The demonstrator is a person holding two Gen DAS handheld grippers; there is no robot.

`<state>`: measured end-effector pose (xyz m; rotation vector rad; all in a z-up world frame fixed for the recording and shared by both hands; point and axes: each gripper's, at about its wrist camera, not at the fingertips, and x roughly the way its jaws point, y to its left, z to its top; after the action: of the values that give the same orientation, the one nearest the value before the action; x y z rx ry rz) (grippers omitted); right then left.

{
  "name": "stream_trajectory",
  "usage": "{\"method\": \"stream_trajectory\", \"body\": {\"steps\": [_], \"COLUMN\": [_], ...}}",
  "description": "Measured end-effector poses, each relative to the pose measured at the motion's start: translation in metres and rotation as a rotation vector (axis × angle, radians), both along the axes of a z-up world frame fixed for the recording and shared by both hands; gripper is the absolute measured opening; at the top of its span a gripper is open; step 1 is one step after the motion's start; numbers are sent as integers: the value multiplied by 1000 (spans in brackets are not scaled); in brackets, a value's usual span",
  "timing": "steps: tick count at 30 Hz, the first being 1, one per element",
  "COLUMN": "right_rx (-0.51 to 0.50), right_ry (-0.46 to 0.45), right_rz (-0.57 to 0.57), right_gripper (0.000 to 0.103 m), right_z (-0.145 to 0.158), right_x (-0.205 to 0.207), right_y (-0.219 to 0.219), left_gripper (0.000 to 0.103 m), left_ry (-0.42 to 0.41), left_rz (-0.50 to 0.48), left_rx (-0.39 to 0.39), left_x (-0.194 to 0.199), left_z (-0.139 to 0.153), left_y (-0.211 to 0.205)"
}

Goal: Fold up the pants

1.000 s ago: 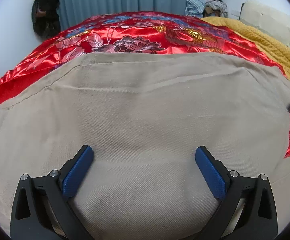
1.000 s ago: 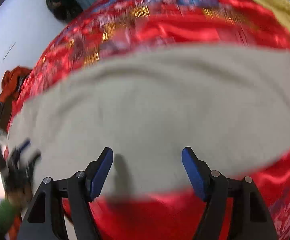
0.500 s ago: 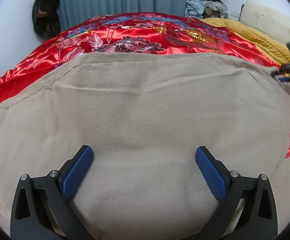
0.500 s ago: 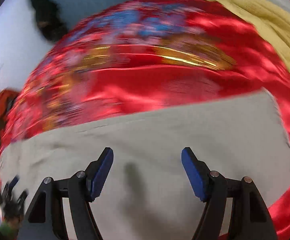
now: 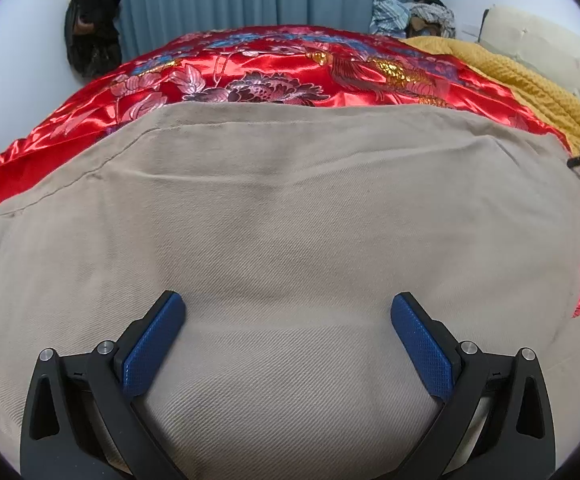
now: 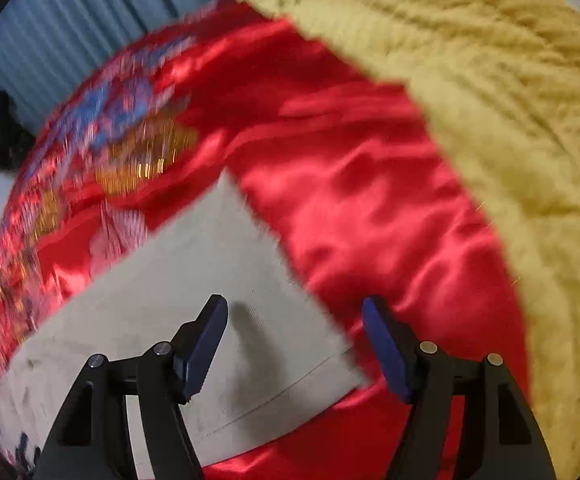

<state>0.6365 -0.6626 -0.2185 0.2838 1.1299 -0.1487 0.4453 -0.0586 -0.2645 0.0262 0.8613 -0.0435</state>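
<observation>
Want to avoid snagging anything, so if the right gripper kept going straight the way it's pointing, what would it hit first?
Most likely the end edge of the beige pants, which sits between the right gripper's open jaws, with the red satin bedspread just past it. The frame is blurred, so depth is uncertain.

My view: bed (image 5: 273, 68) under red embroidered satin cover (image 6: 370, 208); beige pants (image 5: 290, 208) flat on it, mustard knit blanket (image 6: 510, 100) beside, edges probably overlapping.

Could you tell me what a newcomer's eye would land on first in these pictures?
The glossy red satin bedspread with embroidered flowers grabs attention first. Flat on it lie the beige twill pants, filling the left view's foreground. A mustard-yellow knitted blanket covers the bed's right side, beyond the open right gripper.
</observation>
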Motion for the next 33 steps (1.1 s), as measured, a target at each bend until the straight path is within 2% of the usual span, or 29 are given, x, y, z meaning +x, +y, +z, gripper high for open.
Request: {"method": "stream_trajectory", "body": {"steps": [1, 2, 4, 7, 9, 11, 12, 13, 15, 18, 19, 20, 21, 23, 25, 28, 30, 31, 33], "right_rx": [-32, -57, -44, -75, -93, -88, -77, -57, -2, 17, 8, -24, -26, -24, -63, -108, -144, -159, -197], "right_ry": [-13, -52, -128, -234, -300, -333, -333, -328, -287, -170, -140, -123, -136, -224, -305, -372, -422, -447, -502], "right_rz": [12, 29, 76, 235, 370, 457, 465, 455, 366, 130, 43, -81, -140, -235, -283, -268, -196, -162, -93], "right_gripper": [26, 4, 5, 5, 5, 5, 5, 5, 5, 6, 15, 29, 36, 56, 64, 67, 68, 71, 85], "right_z": [2, 12, 31, 66, 86, 92, 91, 87, 68, 35, 29, 25, 27, 37, 48, 55, 66, 72, 82], "right_x": [-3, -11, -27, -71, -117, -175, -196, -219, -262, -305, -316, -332, -342, -373, -398, -424, -432, -436, -444], "right_y": [7, 15, 29, 70, 101, 120, 123, 120, 101, 63, 52, 41, 39, 43, 61, 97, 126, 136, 162], "left_gripper": [102, 102, 102, 102, 102, 102, 102, 102, 102, 102, 102, 102, 102, 102, 102, 102, 102, 102, 102], "left_ry": [1, 2, 4, 6, 7, 9, 10, 11, 15, 22, 24, 28, 31, 36, 49, 86, 100, 92, 49], "left_rz": [-1, -1, 0, 0, 1, 1, 2, 2, 3, 6, 8, 9, 10, 13, 17, 35, 42, 33, -16], "left_rx": [-1, 0, 3, 9, 13, 16, 19, 21, 27, 40, 44, 49, 54, 62, 71, 92, 139, 149, 143], "left_x": [0, 0, 1, 1, 1, 1, 1, 2, 3, 5, 5, 5, 6, 6, 7, 8, -1, -7, -39], "left_z": [0, 0, -1, -1, -1, -2, -2, -2, -2, -3, -3, -3, -2, -1, 0, 8, 24, 30, 52], "left_y": [0, 0, 0, -1, -1, -2, -2, -2, -3, -4, -5, -5, -6, -7, -8, -10, -15, -17, -22]}}
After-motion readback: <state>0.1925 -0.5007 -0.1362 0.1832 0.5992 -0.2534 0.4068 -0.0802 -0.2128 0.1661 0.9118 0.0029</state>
